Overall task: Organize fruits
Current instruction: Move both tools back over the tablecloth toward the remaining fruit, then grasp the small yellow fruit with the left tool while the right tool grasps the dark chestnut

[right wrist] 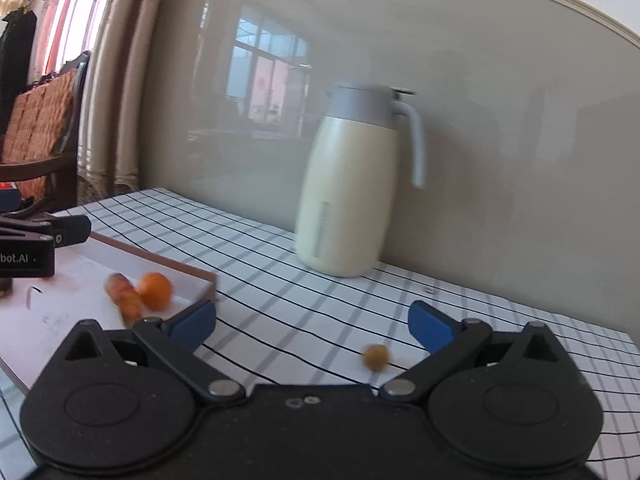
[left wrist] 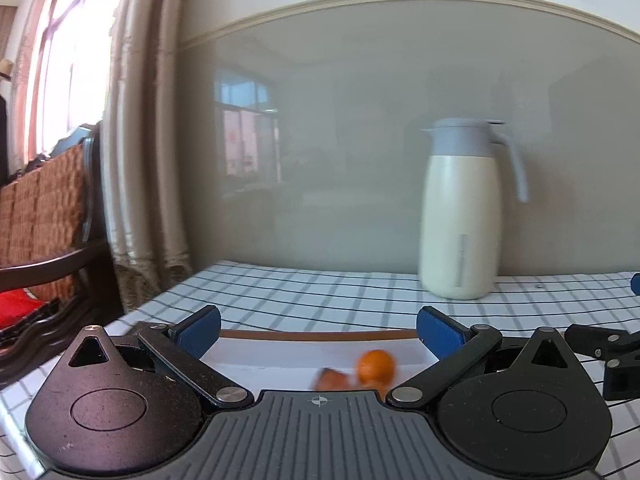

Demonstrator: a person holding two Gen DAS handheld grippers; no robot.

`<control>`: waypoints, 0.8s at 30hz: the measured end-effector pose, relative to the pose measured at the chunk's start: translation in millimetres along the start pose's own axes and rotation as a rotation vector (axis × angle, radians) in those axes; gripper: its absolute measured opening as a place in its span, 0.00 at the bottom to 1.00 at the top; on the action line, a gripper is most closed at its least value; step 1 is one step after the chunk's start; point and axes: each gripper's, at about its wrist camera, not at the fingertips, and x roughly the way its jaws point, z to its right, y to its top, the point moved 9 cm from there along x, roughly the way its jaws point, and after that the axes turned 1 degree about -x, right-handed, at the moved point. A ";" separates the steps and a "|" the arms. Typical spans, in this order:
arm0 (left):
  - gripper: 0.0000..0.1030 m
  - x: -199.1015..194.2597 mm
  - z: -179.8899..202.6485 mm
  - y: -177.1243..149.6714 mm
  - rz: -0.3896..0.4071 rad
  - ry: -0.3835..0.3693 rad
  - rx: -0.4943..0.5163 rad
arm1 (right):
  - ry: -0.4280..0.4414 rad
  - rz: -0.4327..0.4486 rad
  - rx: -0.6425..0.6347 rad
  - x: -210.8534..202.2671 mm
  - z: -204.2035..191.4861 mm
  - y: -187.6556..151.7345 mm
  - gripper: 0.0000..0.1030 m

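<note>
Left gripper, marked "bot.AI", and right gripper both gape, grasping nothing.

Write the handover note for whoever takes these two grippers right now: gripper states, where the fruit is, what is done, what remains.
Left gripper: open, empty, over the white tray.
Right gripper: open, empty, above the checked tablecloth, jaws on either side of the small yellowish fruit.
In the tray: an orange and a blurred reddish-orange piece beside it.
Done: those two are in the tray.
Left: the small fruit lies loose on the cloth, outside the tray; probably grasp it and move it to the tray.
</note>
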 end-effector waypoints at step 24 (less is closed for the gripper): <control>1.00 12.1 173.3 -27.9 -0.126 -0.258 0.136 | -0.199 -0.284 0.070 27.4 113.9 -92.8 0.59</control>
